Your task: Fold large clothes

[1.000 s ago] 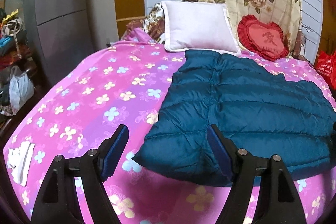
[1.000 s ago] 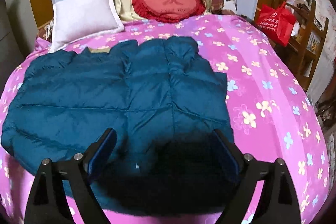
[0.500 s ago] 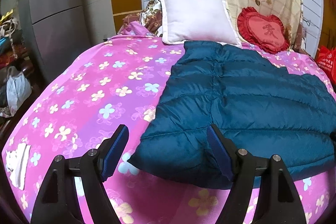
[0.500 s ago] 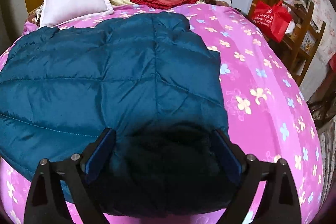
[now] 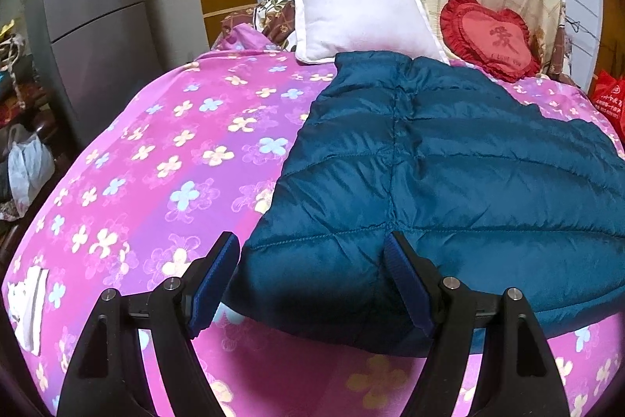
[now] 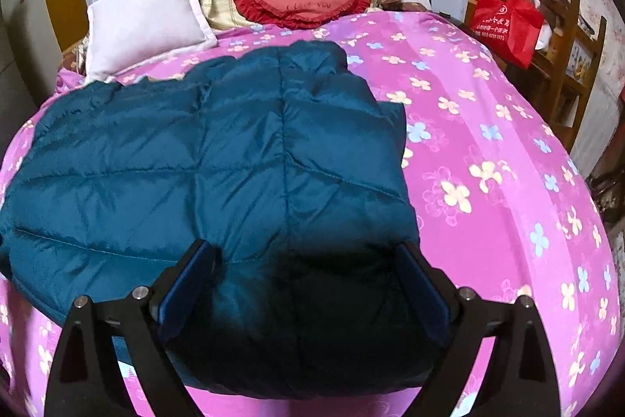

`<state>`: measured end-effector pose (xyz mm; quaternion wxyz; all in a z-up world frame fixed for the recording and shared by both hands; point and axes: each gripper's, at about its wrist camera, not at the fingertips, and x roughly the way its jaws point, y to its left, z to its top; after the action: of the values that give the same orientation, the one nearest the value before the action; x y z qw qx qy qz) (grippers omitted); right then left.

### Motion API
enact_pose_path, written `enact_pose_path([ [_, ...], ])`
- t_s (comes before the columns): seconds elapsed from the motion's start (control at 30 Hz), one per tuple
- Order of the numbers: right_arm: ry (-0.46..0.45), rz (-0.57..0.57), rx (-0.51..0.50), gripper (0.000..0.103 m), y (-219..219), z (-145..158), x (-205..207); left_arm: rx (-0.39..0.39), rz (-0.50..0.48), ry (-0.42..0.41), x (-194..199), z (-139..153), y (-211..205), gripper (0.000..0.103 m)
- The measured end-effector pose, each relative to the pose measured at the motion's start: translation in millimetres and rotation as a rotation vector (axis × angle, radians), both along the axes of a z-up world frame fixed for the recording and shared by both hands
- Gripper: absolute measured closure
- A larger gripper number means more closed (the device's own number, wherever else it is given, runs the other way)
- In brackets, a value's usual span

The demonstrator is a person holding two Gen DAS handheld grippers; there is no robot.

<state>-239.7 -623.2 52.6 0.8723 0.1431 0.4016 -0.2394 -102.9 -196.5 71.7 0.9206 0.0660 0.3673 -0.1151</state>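
A teal quilted down jacket (image 5: 449, 159) lies spread flat on the pink flowered bedspread (image 5: 175, 159); it also shows in the right wrist view (image 6: 218, 159). My left gripper (image 5: 312, 256) is open, its jaws straddling the jacket's near left corner, just above the fabric. My right gripper (image 6: 308, 268) is open over the jacket's near right corner, which lies in its shadow. Neither holds anything.
A white pillow (image 5: 363, 14) and a red heart cushion (image 5: 488, 38) lean at the head of the bed. A grey cabinet (image 5: 90, 18) stands left. A red bag (image 6: 508, 22) on a wooden chair stands right. White cloth (image 5: 27, 303) lies at the bed's left edge.
Both grippers have moved forward and lower towards the jacket's near edge. Their jaws stay open. The jacket has not moved.
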Motion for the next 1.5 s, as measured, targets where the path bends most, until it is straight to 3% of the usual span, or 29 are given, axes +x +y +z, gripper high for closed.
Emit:
enact_pose_path([
  [0.1,-0.026,0.005,0.010,0.007,-3.6,6.7,-1.8,-0.093,-0.028,0.039,6.2,2.9,7.8,0.045],
  [0.27,-0.033,-0.017,0.039,0.001,-22.9,5.6,-3.8,-0.333,-0.039,0.184,28.3,1.3,30.7,0.046],
  [0.4,-0.041,-0.036,0.093,0.001,-38.1,-3.5,-5.6,-0.424,-0.047,0.205,42.0,0.9,40.1,0.045],
  [0.77,-0.072,-0.030,0.263,0.000,-87.4,-17.9,15.1,-0.514,-0.058,0.338,99.2,-23.7,43.6,0.046],
  [1.0,-0.099,0.034,0.421,0.000,-111.8,-42.0,35.3,-0.574,-0.098,0.470,137.3,-51.4,26.9,0.044],
  [1.07,-0.110,0.053,0.441,0.000,-114.5,-48.2,40.2,-0.605,-0.100,0.472,143.1,-53.4,25.1,0.041],
  [1.2,-0.103,0.099,0.469,0.000,-117.5,-56.6,51.5,-0.578,-0.109,0.450,144.7,-51.3,11.1,0.030],
  [1.33,-0.085,0.108,0.466,0.000,-114.3,-56.2,59.0,-0.462,-0.169,0.428,136.7,-48.1,-16.6,0.028],
  [1.4,-0.097,0.115,0.466,0.001,-110.2,-55.4,59.5,-0.449,-0.175,0.405,130.6,-46.5,-19.6,0.039],
  [1.43,-0.106,0.123,0.451,0.003,-105.9,-54.0,59.3,-0.453,-0.177,0.400,129.4,-45.6,-19.8,0.049],
  [1.5,-0.137,0.133,0.433,0.025,-96.9,-50.2,56.1,-0.469,-0.173,0.362,119.9,-39.0,-14.3,0.072],
])
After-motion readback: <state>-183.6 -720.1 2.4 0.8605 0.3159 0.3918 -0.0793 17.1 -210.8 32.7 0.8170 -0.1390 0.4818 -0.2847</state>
